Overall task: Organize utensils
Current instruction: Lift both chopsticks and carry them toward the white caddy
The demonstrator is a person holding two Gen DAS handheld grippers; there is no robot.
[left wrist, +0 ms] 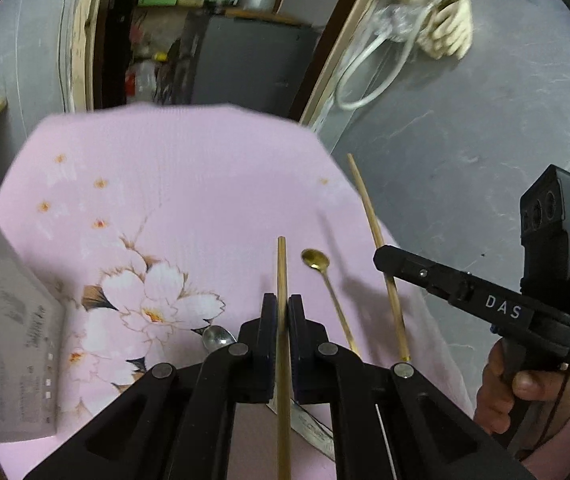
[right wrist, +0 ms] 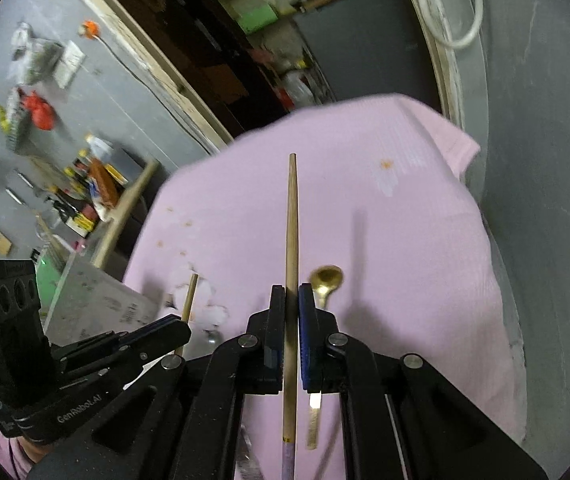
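A pink flowered cloth (left wrist: 189, 184) covers the table. My left gripper (left wrist: 282, 306) is shut on a wooden chopstick (left wrist: 282, 264) that points straight ahead, lifted off the cloth. My right gripper (right wrist: 292, 300) is shut on a second, tapered chopstick (right wrist: 292, 220), also raised. A gold spoon (left wrist: 316, 260) lies on the cloth between the two, its bowl just right of the right gripper's fingers (right wrist: 327, 278). A silver spoon (left wrist: 217, 338) peeks out left of my left gripper. Each view shows the other gripper: the right gripper (left wrist: 385, 258) with a hand, the left gripper (right wrist: 173, 326).
A printed white box (left wrist: 9, 320) stands on the cloth's left side (right wrist: 97, 304). The table's far edge drops to a grey floor with a white hose (left wrist: 365, 80) and a cream rag (left wrist: 441, 28). Clutter (right wrist: 85, 184) lies on the floor at left.
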